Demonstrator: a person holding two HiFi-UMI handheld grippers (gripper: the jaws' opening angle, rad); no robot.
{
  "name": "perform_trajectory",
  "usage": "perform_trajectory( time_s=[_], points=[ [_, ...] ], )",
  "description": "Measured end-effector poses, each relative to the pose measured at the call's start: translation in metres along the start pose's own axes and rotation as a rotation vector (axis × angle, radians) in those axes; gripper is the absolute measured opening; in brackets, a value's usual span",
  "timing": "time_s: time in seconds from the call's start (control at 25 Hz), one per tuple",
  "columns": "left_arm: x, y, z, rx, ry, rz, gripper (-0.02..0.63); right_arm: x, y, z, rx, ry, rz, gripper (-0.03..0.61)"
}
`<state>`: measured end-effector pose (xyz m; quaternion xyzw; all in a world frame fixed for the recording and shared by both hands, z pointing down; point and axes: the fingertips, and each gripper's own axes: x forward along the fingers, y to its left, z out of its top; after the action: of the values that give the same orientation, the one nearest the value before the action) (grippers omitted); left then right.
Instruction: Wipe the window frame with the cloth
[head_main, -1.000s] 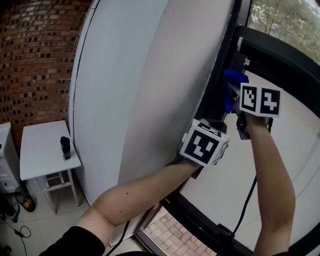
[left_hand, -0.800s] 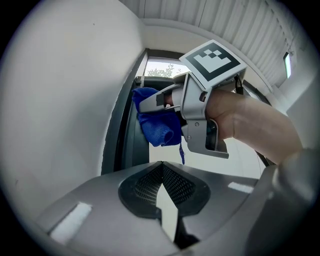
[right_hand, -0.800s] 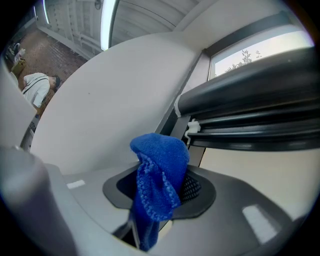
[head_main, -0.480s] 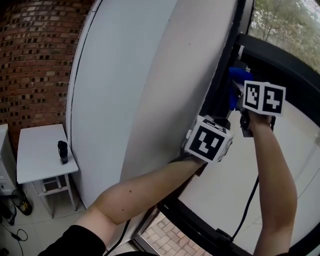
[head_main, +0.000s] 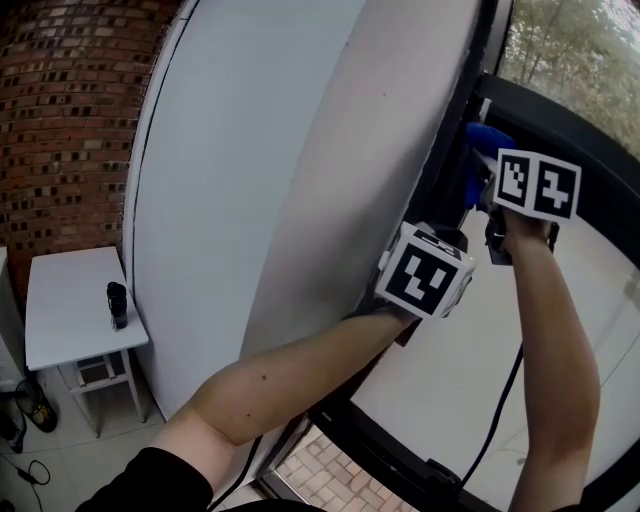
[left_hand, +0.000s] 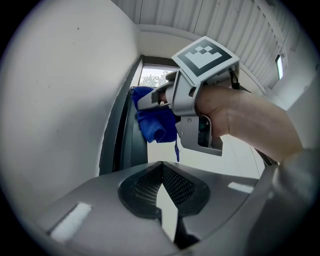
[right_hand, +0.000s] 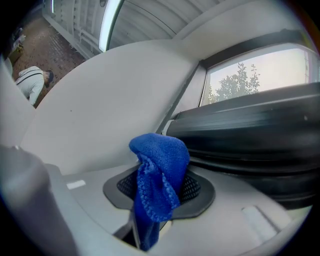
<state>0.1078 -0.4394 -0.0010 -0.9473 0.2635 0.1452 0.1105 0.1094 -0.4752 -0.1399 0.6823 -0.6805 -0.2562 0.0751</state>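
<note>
Blue knit cloth (right_hand: 161, 165) in right gripper (right_hand: 159, 196), black frame (right_hand: 250, 132)

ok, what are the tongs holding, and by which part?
Right tongs: shut on the cloth, pinched at its bunched middle, a fold poking past the tips. Left tongs: shut, empty.

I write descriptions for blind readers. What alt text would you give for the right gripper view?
The right gripper holds a bunched blue cloth between its jaws, close to the black window frame on the right. A white wall fills the left side, and trees show through the glass above the frame.
</note>
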Motion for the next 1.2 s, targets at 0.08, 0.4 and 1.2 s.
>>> perform_trajectory(
  time_s=[0.08, 0.4, 1.2],
  points=[
    [0.002, 0.002, 0.002, -0.008, -0.004, -0.002, -0.011, -0.001, -0.001, 0.008, -0.001, -0.014, -0.009, 0.150],
    [0.003, 0.006, 0.016, -0.006, -0.022, 0.016, -0.011, -0.002, -0.008, 0.018, 0.008, -0.017, -0.022, 0.150],
    [-0.039, -0.034, -0.017, -0.009, -0.038, -0.008, -0.009, -0.084, 0.025, -0.048, 0.039, -0.023, 0.032, 0.155]
  ],
)
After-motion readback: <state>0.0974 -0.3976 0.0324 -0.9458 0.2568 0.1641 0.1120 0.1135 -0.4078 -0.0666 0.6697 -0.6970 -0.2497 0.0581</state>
